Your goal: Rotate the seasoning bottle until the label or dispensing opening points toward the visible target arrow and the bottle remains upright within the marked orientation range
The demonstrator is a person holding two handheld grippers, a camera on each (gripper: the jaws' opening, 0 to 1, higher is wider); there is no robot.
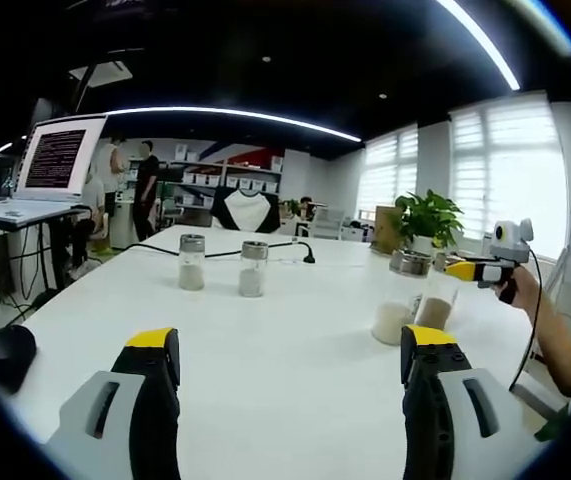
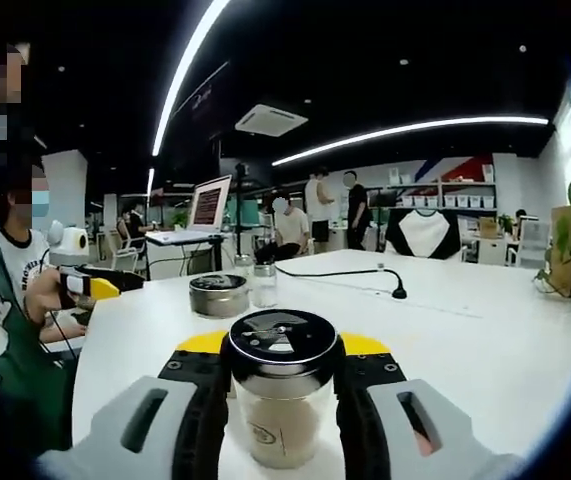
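Observation:
A clear seasoning bottle [image 2: 283,405] with a black lid and beige contents stands upright on the white table [image 2: 485,350]. My right gripper [image 2: 283,352] is shut on it, one jaw at each side. The left gripper view has the same bottle [image 1: 435,302] at the right, held by the right gripper [image 1: 462,269]. A grey-lidded bottle [image 1: 399,300] of white powder stands right beside it and appears again [image 2: 217,295] just behind the held one. My left gripper [image 1: 290,345] hangs open over bare table, well short of the bottles. The person holds it at the left [image 2: 93,285].
Two more small shaker bottles [image 1: 192,262] [image 1: 253,268] stand at the table's middle. A black cable [image 1: 285,249] runs behind them. A laptop [image 1: 57,160] sits on a stand at the left, a potted plant [image 1: 428,218] at the right. People stand in the background.

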